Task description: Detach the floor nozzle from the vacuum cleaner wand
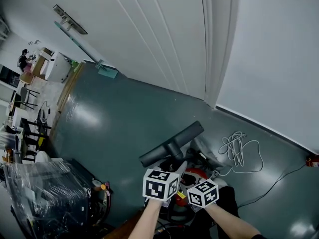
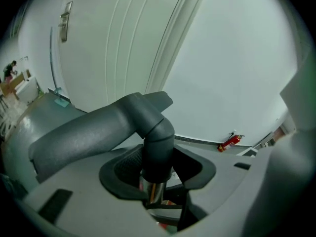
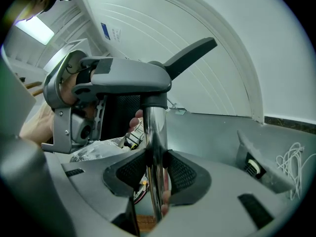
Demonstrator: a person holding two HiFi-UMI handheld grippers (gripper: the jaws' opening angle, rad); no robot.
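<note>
The dark grey floor nozzle (image 1: 172, 142) is held up off the floor, its bar slanting across the head view. In the left gripper view its neck (image 2: 158, 149) stands between the ribbed pads (image 2: 121, 169) of my left gripper (image 2: 158, 171), which is shut on it. The chrome wand (image 2: 155, 194) comes out below the neck. My right gripper (image 3: 154, 169) is shut on that chrome wand (image 3: 155, 132) just under the nozzle's collar (image 3: 155, 101). Both marker cubes sit side by side in the head view, left gripper (image 1: 174, 167) beside right gripper (image 1: 193, 182).
The red vacuum body (image 1: 193, 174) lies under the grippers. A coiled white cable (image 1: 239, 151) lies on the dark green floor to the right. A white wall and panelled door (image 1: 164, 39) stand behind. Wrapped equipment (image 1: 45, 188) sits at lower left, a red fire extinguisher (image 2: 229, 142) by the wall.
</note>
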